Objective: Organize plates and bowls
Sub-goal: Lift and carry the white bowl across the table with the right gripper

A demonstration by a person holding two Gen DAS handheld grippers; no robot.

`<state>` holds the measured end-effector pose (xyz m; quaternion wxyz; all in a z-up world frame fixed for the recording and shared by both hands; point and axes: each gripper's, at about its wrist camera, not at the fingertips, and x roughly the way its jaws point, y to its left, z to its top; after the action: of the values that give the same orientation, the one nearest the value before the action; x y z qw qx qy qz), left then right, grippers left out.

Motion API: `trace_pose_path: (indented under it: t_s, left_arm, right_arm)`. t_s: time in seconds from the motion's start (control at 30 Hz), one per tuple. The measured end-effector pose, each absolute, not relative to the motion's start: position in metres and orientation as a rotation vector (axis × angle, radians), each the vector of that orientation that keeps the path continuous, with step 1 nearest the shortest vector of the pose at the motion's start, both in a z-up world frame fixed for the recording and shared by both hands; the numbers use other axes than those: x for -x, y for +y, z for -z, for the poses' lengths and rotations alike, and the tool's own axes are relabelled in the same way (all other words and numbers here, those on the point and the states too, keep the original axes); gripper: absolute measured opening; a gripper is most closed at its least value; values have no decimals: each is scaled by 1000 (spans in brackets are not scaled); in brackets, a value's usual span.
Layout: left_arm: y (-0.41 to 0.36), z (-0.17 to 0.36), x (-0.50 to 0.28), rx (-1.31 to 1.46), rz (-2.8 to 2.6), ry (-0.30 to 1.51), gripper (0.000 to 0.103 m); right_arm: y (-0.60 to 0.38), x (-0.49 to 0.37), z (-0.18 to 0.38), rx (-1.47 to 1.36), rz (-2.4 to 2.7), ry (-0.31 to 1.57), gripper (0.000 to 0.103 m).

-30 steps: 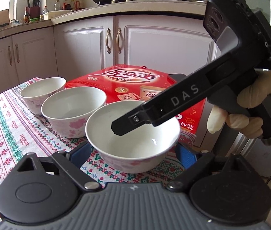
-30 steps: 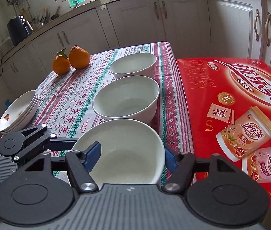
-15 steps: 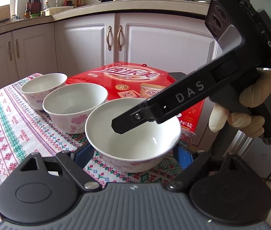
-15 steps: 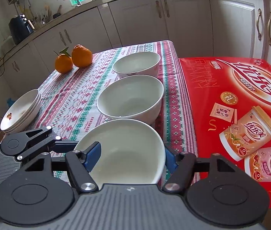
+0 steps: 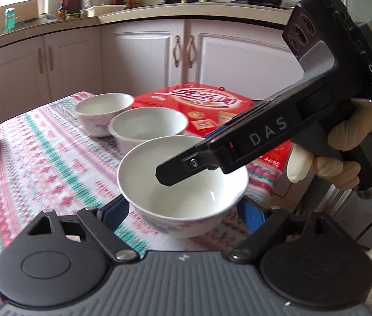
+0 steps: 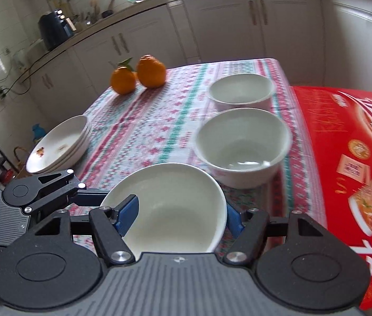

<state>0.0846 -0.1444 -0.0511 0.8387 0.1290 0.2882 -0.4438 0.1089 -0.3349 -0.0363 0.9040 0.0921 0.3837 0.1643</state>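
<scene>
The nearest white bowl [image 5: 186, 200] sits between the blue pads of my left gripper [image 5: 183, 212], which press its two sides. My right gripper [image 6: 180, 218] is shut on the same bowl [image 6: 175, 205], with one pad [image 6: 128, 212] over the inside of the rim and the other outside it. In the left wrist view its black finger [image 5: 212, 155] reaches across the bowl from the right. The held bowl is sharp while the table is blurred. Two more white bowls, one in the middle [image 6: 241, 142] and one at the far end [image 6: 240, 89], stand in a row beyond it.
A stack of white plates [image 6: 59, 144] sits at the table's left edge. Two oranges [image 6: 138, 75] lie at the far side. A red carton [image 6: 357, 158] lies along the right of the patterned tablecloth [image 6: 146, 131]. A gloved hand [image 5: 344, 152] holds the right gripper. Kitchen cabinets stand behind.
Both grippers have moved sideways together with the bowl, away from the red carton. An orange has come into the left wrist view. The left pads stand slightly closer to the bowl.
</scene>
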Motion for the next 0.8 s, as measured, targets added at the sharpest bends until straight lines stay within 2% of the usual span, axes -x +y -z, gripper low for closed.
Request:
trace_pose_path:
  t_s: [0.8]
  left_arm:
    - [-74, 54, -114, -224, 766, 634, 89]
  right_arm:
    - [-245, -165, 38, -95, -504, 812, 74]
